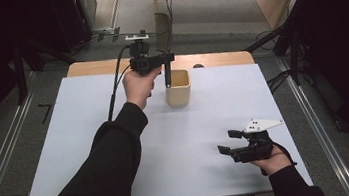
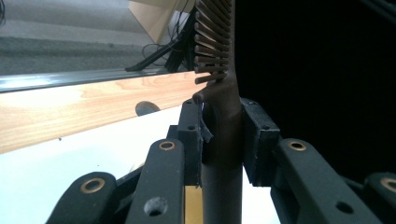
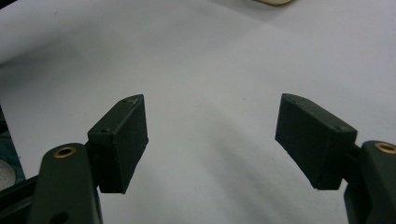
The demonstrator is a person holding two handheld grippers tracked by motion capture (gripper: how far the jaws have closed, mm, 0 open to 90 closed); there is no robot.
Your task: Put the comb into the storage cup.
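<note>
A dark comb [image 1: 167,74] hangs upright from my left gripper [image 1: 167,57], which is shut on its handle at the far middle of the table. Its lower end is at the left rim of a cream cup [image 1: 179,91]; I cannot tell whether it reaches inside. In the left gripper view the pads clamp the comb [image 2: 222,135] with its teeth [image 2: 212,42] pointing up past the jaws of the left gripper [image 2: 222,133]. My right gripper [image 1: 230,141] rests low at the near right, open and holding nothing. Between the wide-apart jaws of the right gripper [image 3: 212,140] lies bare white surface.
A white sheet [image 1: 87,139] covers the table, with a strip of bare wood [image 1: 218,58] along the far edge. Dark stands and cables [image 1: 281,39] crowd the floor beyond the far right corner. A metal rail [image 1: 317,131] runs along the right side.
</note>
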